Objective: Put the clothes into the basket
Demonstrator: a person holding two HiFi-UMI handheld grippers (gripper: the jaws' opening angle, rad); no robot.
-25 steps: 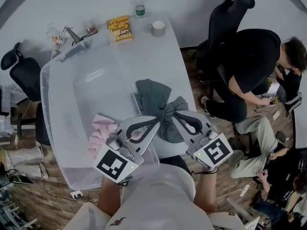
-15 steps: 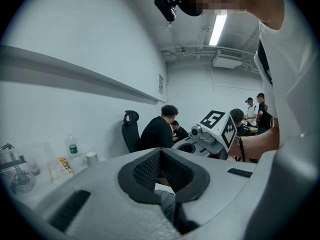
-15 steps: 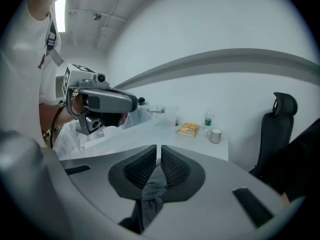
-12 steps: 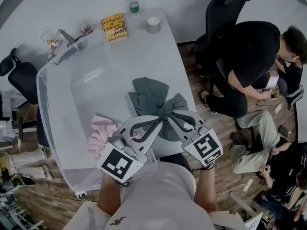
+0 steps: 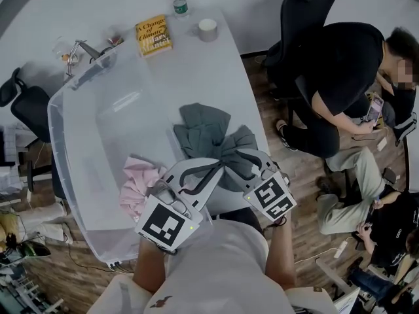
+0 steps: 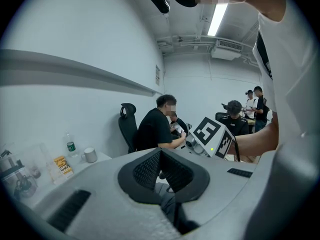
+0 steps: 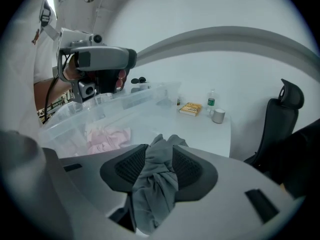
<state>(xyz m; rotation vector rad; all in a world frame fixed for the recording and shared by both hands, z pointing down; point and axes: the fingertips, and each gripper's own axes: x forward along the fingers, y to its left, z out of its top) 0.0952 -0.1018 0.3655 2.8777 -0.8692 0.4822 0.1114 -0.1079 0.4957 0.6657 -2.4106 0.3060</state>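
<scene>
A grey garment [image 5: 209,133] lies bunched on the white table [image 5: 216,64], right of the clear plastic basket [image 5: 65,129]. A pink garment [image 5: 137,185] sits inside the basket's near end. My left gripper [image 5: 219,167] is shut on the grey garment's near edge; grey cloth [image 6: 170,206] shows below its closed pads. My right gripper [image 5: 230,157] is beside it. Its jaws have just been opening, and a twisted fold of the grey garment [image 7: 155,184] still hangs loosely between the parted pads [image 7: 187,166].
At the table's far end are a yellow book [image 5: 152,34], a water bottle [image 5: 179,5] and a mug [image 5: 208,29]. Small glass items [image 5: 85,48] stand behind the basket. A seated person [image 5: 340,84] and a black chair [image 5: 308,18] are at right.
My right gripper has dropped toward the table with the grey garment, shifted slightly left, and its jaws have parted. The left gripper has edged a little lower.
</scene>
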